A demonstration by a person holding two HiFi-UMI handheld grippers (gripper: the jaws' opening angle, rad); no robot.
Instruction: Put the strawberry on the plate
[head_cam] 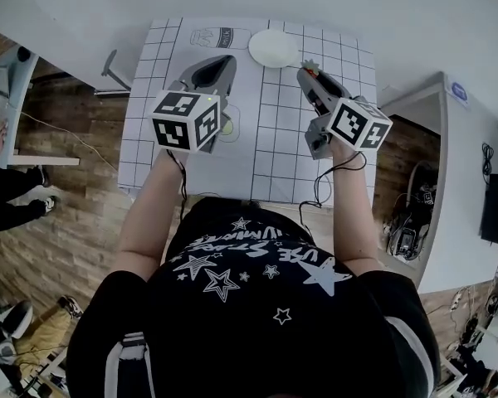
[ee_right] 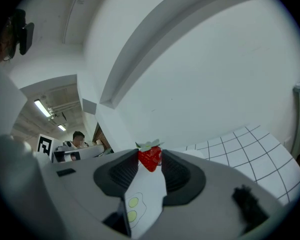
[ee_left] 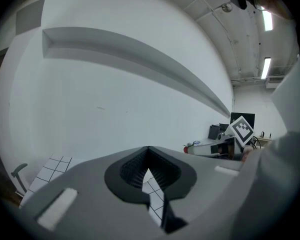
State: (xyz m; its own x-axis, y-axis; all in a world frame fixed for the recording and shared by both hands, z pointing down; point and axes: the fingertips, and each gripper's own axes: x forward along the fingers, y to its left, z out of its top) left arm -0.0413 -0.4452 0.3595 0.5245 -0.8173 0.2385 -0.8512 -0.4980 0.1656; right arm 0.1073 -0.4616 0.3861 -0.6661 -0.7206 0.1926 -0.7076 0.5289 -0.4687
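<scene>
A red strawberry [ee_right: 150,159] with a green leafy top is pinched between the tips of my right gripper [ee_right: 150,157], which is shut on it. In the head view that gripper [head_cam: 307,73] holds the strawberry [head_cam: 310,66] up in the air, just right of a white round plate [head_cam: 274,46] at the far edge of the table. My left gripper [head_cam: 222,60] hovers left of the plate. Its tips [ee_left: 149,151] meet with nothing between them.
The table [head_cam: 282,156] carries a white mat with a grid and printed outlines, one of a bottle [head_cam: 220,36] and one with green dots [head_cam: 229,125]. A chair [head_cam: 109,69] stands at the far left, a white cabinet [head_cam: 448,164] to the right.
</scene>
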